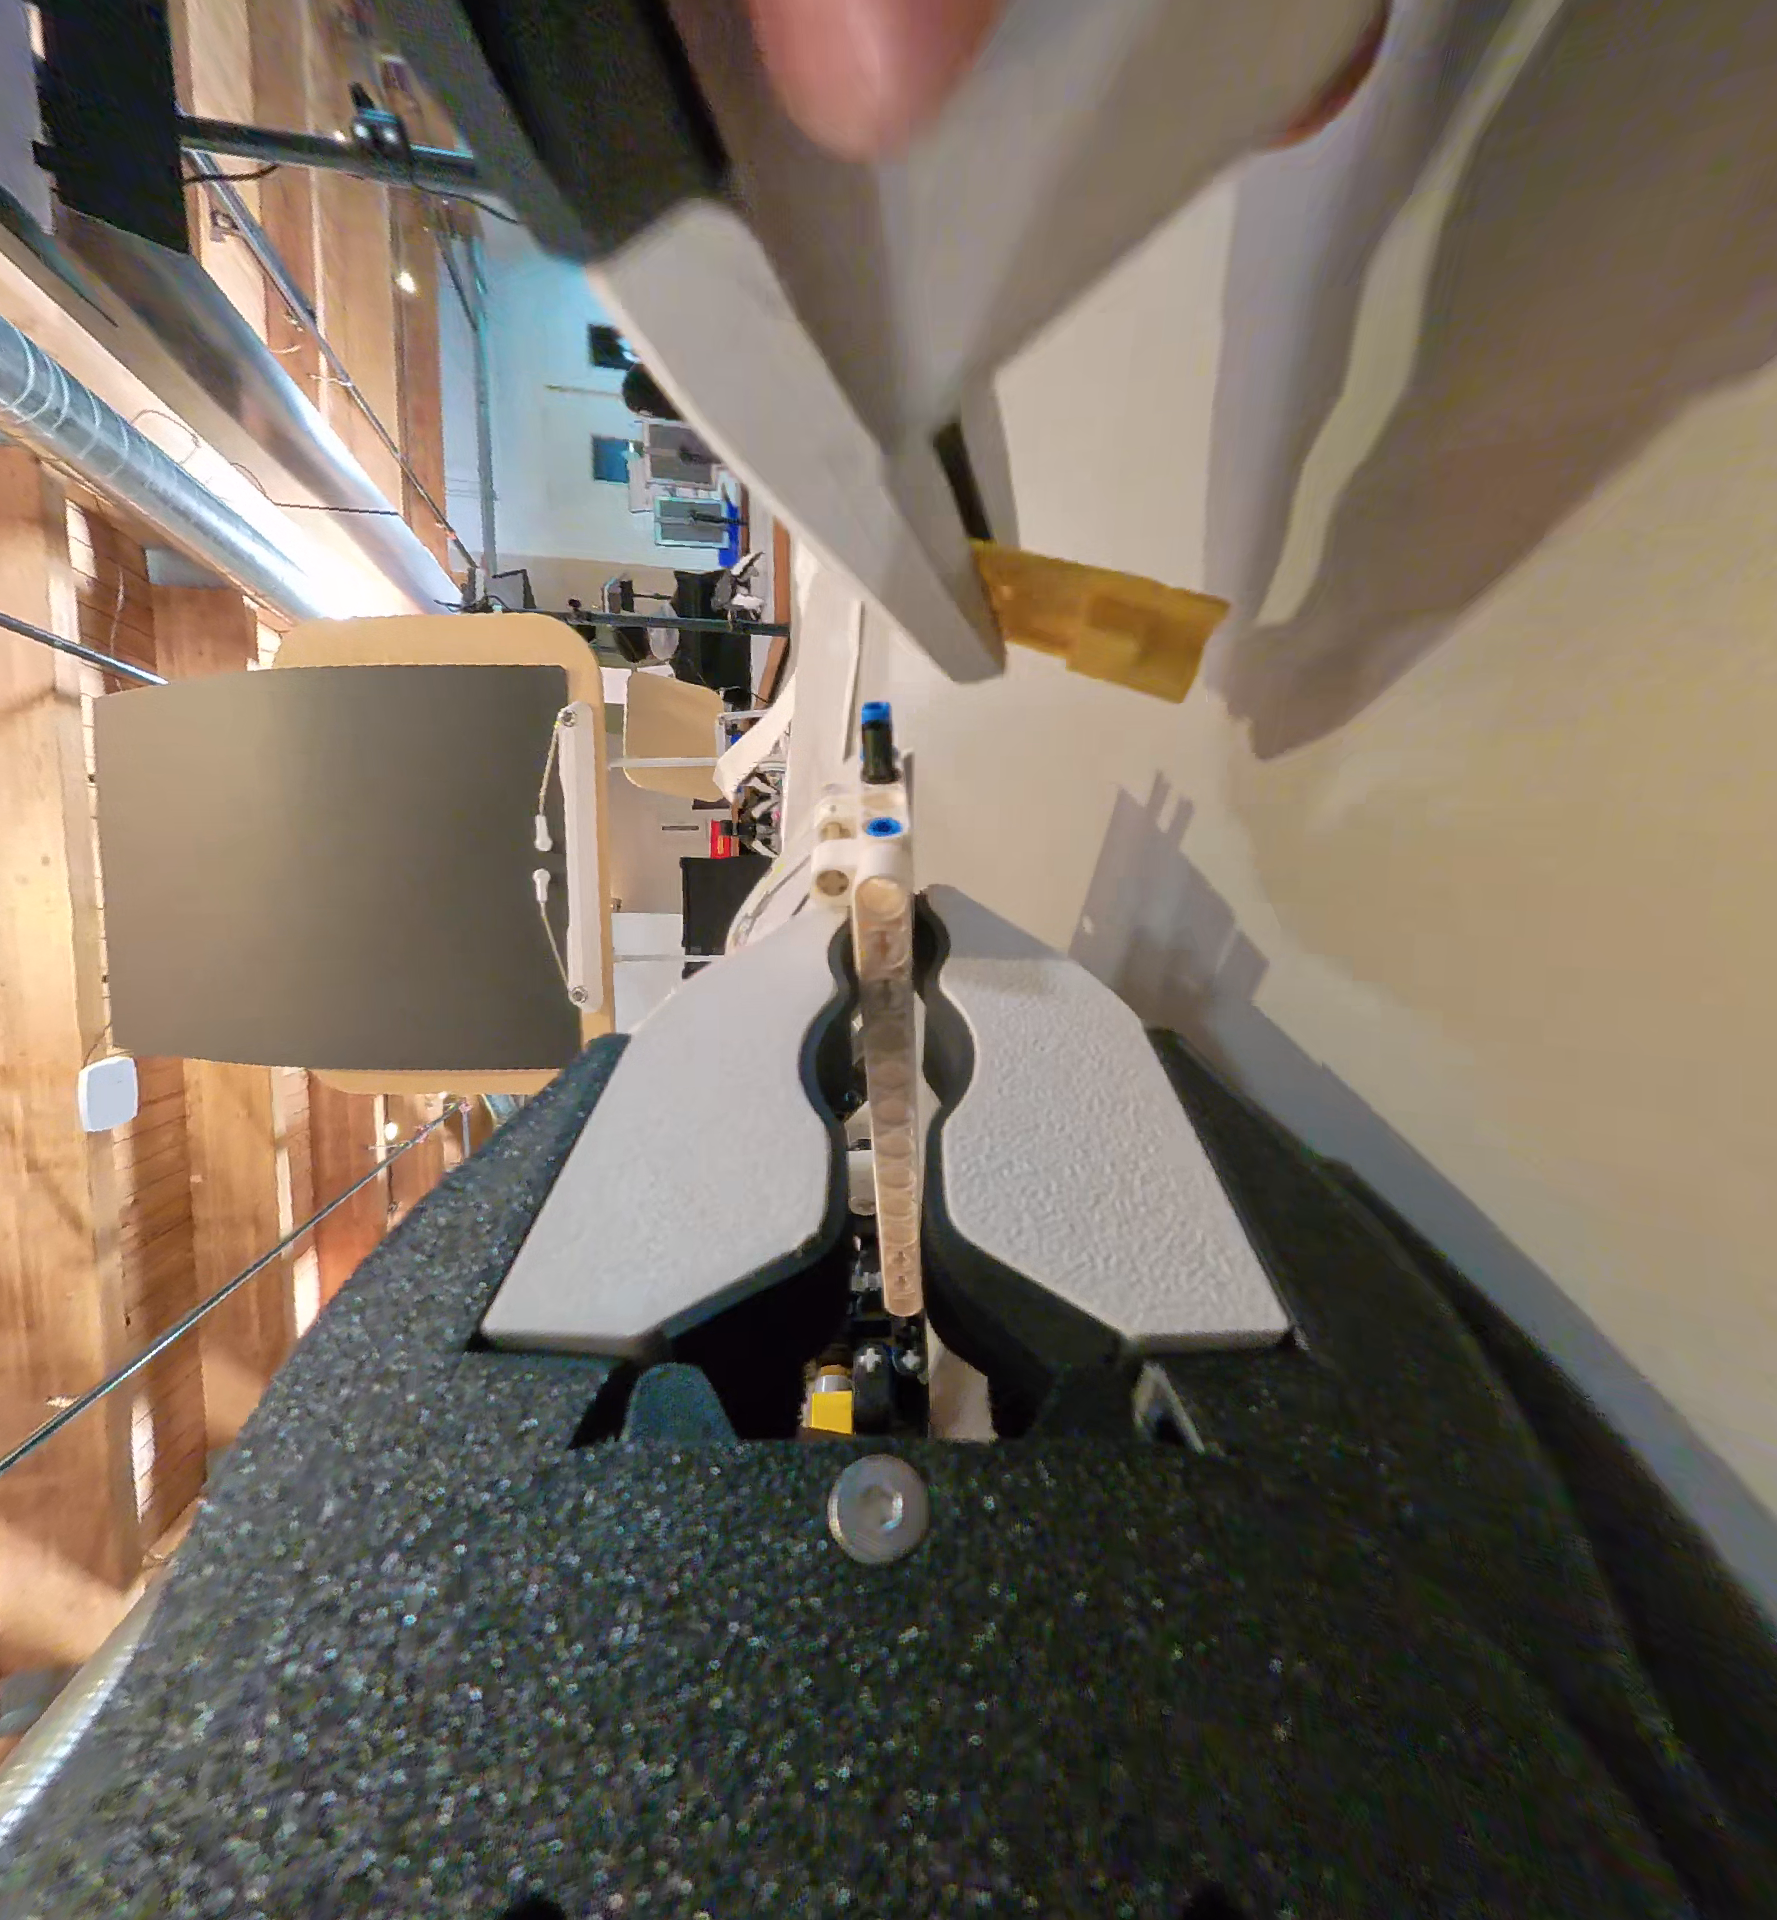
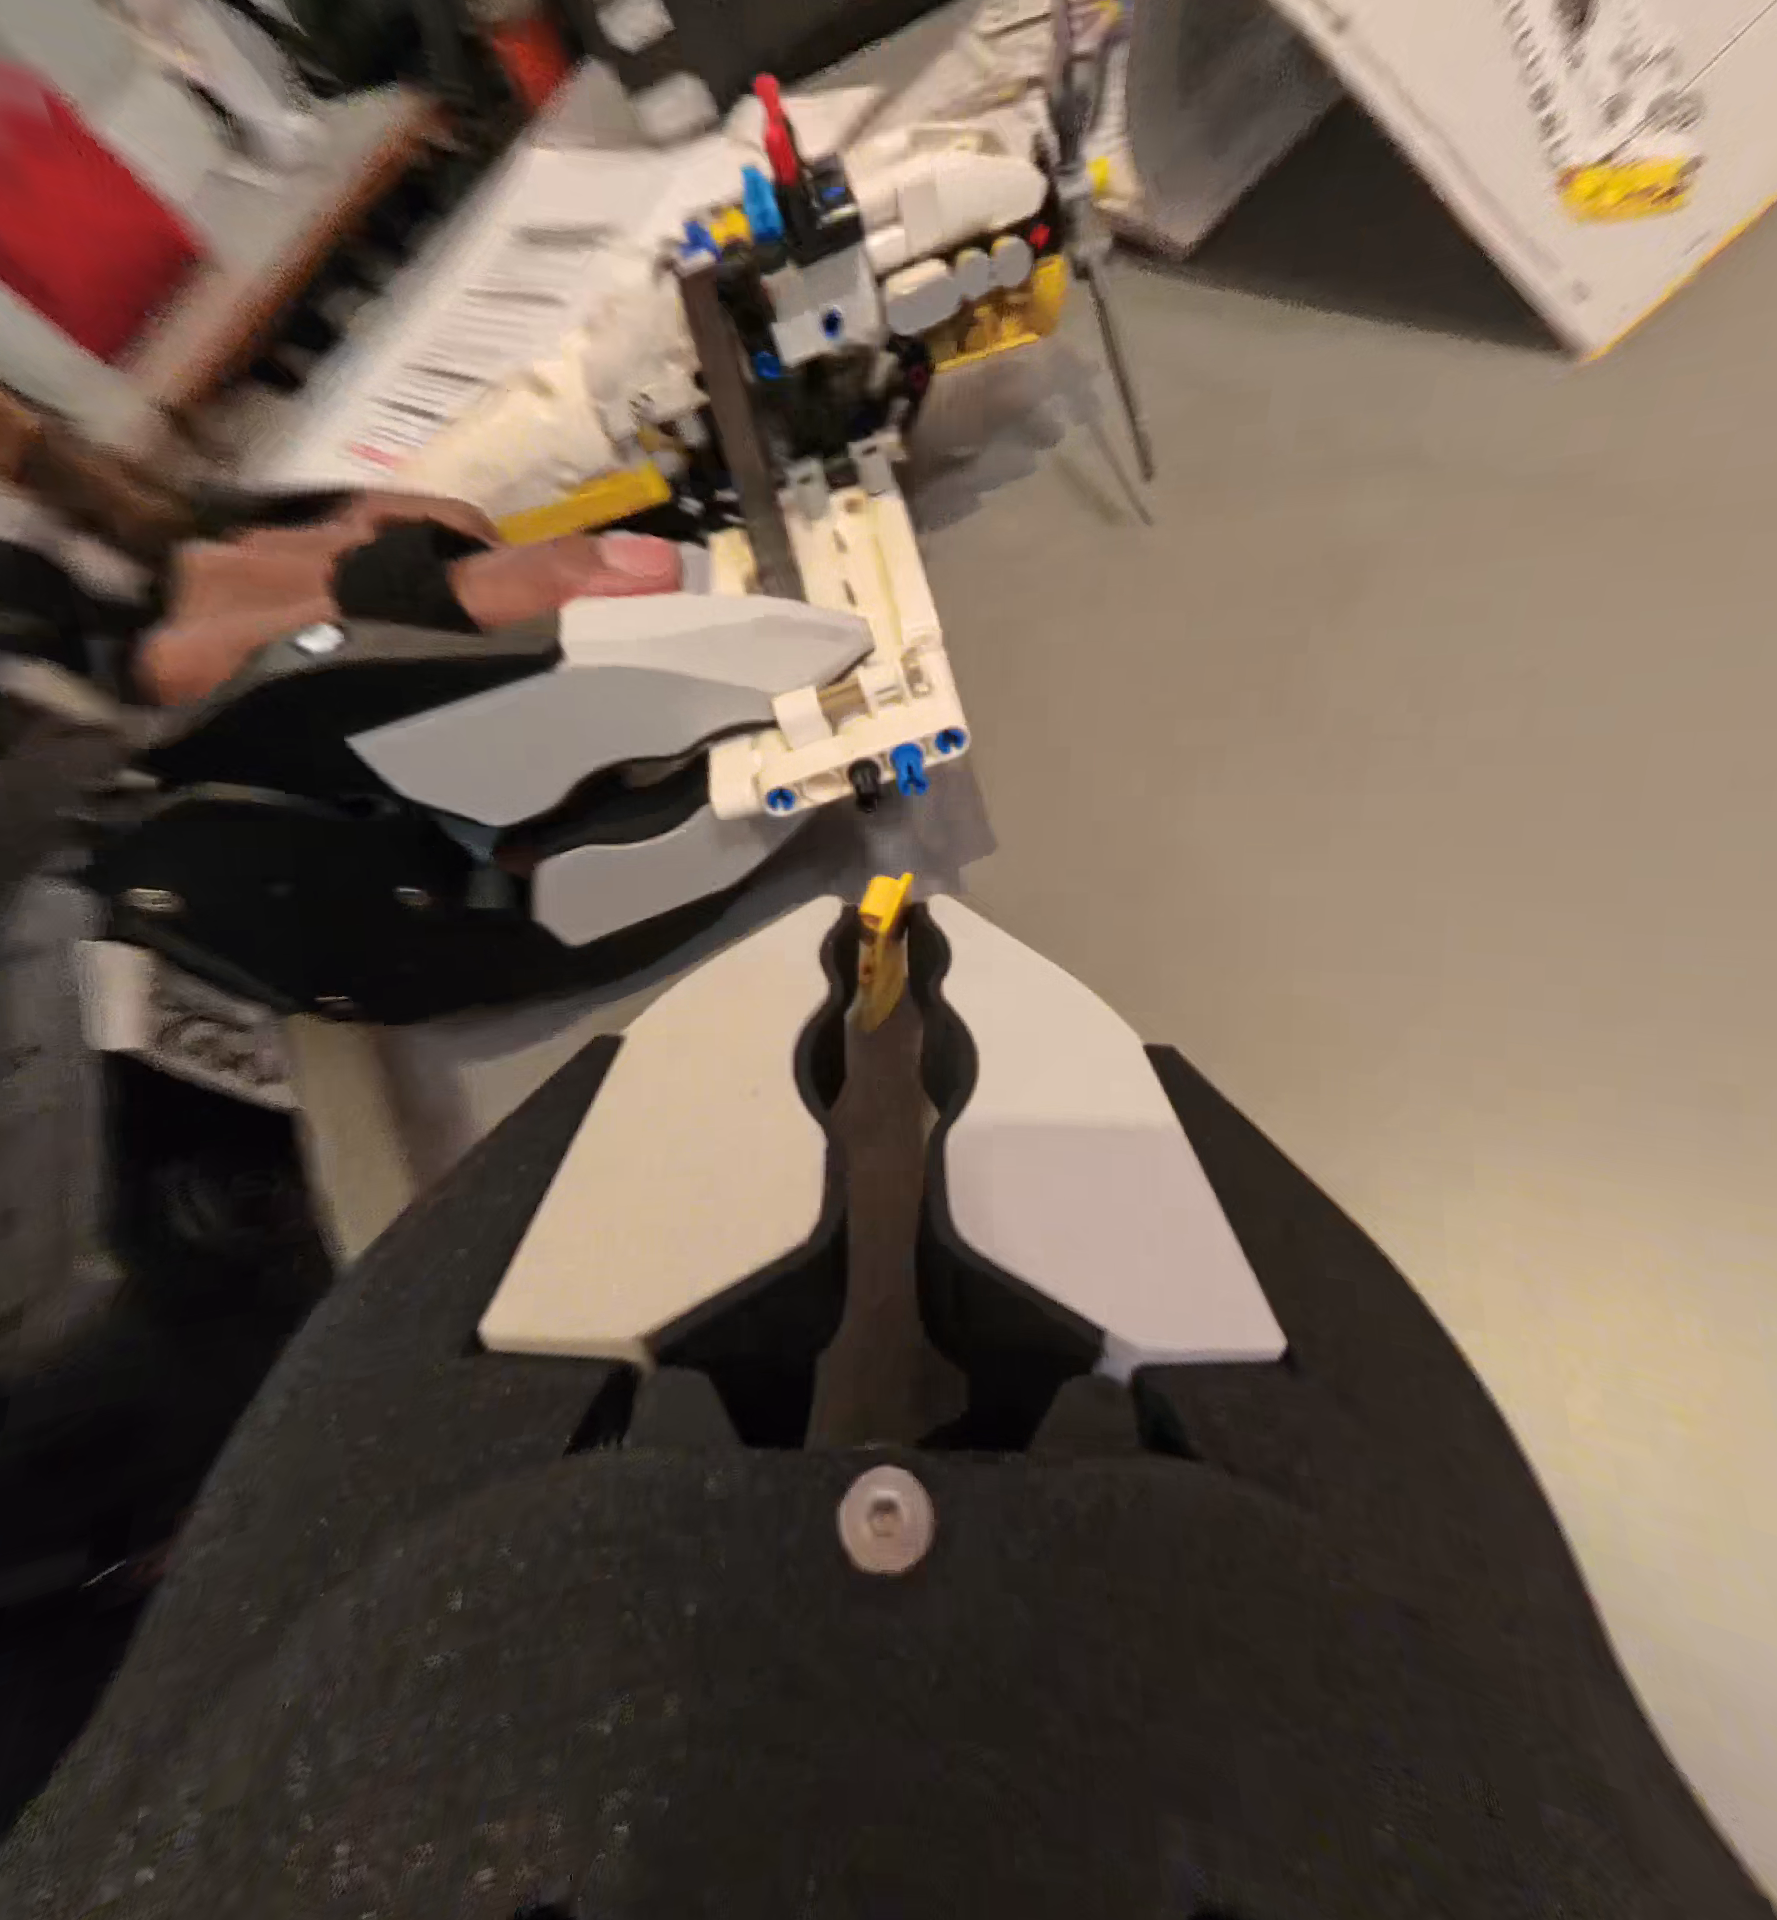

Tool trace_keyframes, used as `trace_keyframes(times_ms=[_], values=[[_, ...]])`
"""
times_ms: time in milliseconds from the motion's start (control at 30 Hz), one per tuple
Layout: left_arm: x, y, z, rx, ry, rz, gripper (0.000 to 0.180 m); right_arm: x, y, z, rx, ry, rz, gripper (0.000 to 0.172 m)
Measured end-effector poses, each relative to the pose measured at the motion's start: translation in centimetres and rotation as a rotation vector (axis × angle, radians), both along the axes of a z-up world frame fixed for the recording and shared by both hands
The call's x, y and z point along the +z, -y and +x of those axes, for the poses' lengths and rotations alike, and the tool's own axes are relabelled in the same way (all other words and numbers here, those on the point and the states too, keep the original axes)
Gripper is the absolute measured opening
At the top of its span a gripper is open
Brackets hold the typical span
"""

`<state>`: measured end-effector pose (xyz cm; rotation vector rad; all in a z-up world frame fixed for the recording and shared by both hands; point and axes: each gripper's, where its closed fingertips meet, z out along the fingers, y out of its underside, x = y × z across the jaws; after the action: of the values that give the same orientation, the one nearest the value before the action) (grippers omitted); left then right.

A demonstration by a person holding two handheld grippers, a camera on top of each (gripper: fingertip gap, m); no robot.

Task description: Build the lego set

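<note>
Left jaws: my left gripper (image 1: 889,935) is closed down to a narrow slot on a white beam (image 1: 889,1091) with a row of holes, an edge piece of the brick model; the beam fills the slot at centre frame and both pads sit against it.
Left jaws from the other side: in the right wrist view the same gripper (image 2: 749,748) comes in from the left of the frame, clamped on the model's near white end.
Right jaws: my right gripper (image 2: 889,935) is pinched nearly shut on a small yellow piece (image 2: 882,961), which pokes out past the fingertips at centre frame.
Right jaws from the other side: in the left wrist view that gripper (image 1: 977,582) reaches down from the top of the frame, the yellow piece sticking out of its tips toward the right.
Brick model (image 2: 842,582): white, grey, black and yellow build running from centre to upper centre of the right wrist view, with blue pins (image 2: 905,769) and a black pin (image 2: 866,777) on its near end, just above the yellow piece and apart from it.
Table (image 2: 1383,831): plain grey surface, right half of the frame.
Hand (image 2: 510,582): on the left gripper's body, left of centre.
Around: white box (image 2: 1590,156) upper right, printed sheets (image 2: 510,312) upper left, both blurred.
</note>
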<state>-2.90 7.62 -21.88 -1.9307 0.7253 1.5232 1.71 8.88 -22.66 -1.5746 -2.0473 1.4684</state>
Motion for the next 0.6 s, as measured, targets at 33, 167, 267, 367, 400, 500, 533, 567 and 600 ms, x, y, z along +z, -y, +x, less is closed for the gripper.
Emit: trace_keyframes(times_ms=[33, 167, 267, 367, 400, 500, 533, 567, 600], values=[[0.2, 0.0, 0.0, -0.003, -0.007, 0.013, 0.008, 0.4, 0.0, 0.1, 0.054, 0.039, -0.122, 0.009], [1.9, -0.3, 0.1, -0.013, -0.062, 0.089, 0.008, 3.5, -0.2, 0.3, 0.265, 0.187, -0.604, 0.008], [3.1, -0.9, 0.4, -0.028, -0.108, 0.132, 0.009, 4.8, -0.3, 0.2, 0.377, 0.234, -0.739, 0.008], [3.4, -1.5, 0.2, -0.028, -0.122, 0.140, 0.009, 5.1, -0.4, -0.4, 0.454, 0.281, -0.786, 0.008], [3.4, -1.6, 0.0, -0.023, -0.123, 0.142, 0.009, 5.2, -0.4, -0.5, 0.479, 0.291, -0.791, 0.008], [3.6, -1.7, -0.6, -0.019, -0.139, 0.141, 0.009, 5.3, -0.8, -1.2, 0.511, 0.312, -0.813, 0.008], [3.7, -1.8, -0.6, -0.021, -0.141, 0.145, 0.009, 5.4, -0.8, -1.3, 0.522, 0.329, -0.834, 0.008], [3.7, -1.8, -0.7, -0.024, -0.142, 0.148, 0.009, 5.5, -0.8, -1.3, 0.535, 0.343, -0.853, 0.009], [3.8, -1.9, -0.7, -0.026, -0.146, 0.149, 0.009, 5.6, -0.9, -1.2, 0.544, 0.353, -0.868, 0.009]])
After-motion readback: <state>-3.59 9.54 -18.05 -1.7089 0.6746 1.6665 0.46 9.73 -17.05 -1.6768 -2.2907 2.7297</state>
